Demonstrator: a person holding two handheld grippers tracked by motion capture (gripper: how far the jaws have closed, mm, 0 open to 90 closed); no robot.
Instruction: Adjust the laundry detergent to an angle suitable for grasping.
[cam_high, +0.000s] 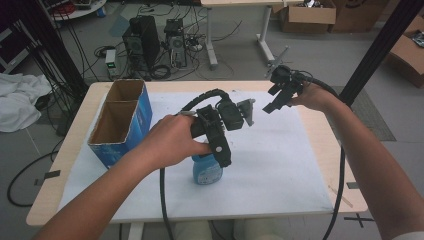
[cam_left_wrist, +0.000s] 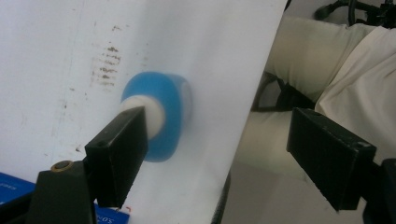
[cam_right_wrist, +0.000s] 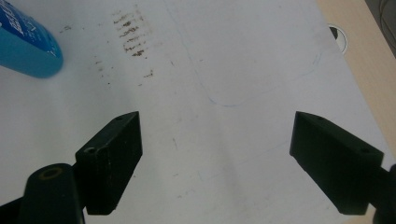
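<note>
While your left tool (cam_high: 223, 159) hovers over the blue plastic bottle with the white cap (cam_high: 206, 170) at lower centre of the high view, the white-papered desk (cam_high: 280, 165) stands amid floor cables. Left gripper view: jaws wide, bottle (cam_left_wrist: 163, 112) centre-left; centre them next. Right gripper view: right tool (cam_right_wrist: 215, 158) wide, bottle (cam_right_wrist: 28, 44) upper left.

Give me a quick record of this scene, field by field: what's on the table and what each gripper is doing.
surface: table under a white sheet
bottle: blue bottle, white cap, lying near the front edge
box: open blue box, two compartments, at the left
left gripper: open, over the bottle's cap end
right gripper: open, above the bare sheet, holding nothing
</note>
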